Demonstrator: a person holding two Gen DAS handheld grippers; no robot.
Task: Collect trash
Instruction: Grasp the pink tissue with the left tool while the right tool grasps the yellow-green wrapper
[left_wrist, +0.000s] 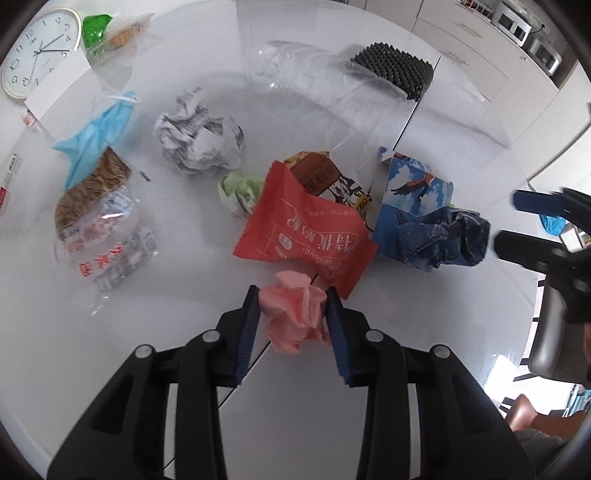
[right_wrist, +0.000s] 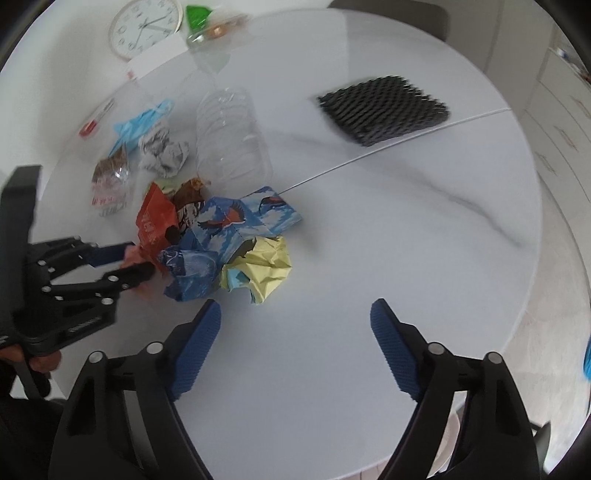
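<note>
Left tongs (left_wrist: 291, 295) are pinched on the pink paper wad (left_wrist: 293, 317), right at the near edge of our trash pile on the tabletop (right_wrist: 369, 229). Right tongs (right_wrist: 295, 314) gape wide and empty, with the yellow paper ball (right_wrist: 262, 267) just ahead of them, so we'd grab that next.

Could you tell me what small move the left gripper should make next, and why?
Probably close a touch more, then lift. The left gripper has its blue pads on both sides of the crumpled pink paper, which looks pinched between them on the white table. The red wrapper lies right beside the wad, so a straight lift should avoid dragging it along.
</note>
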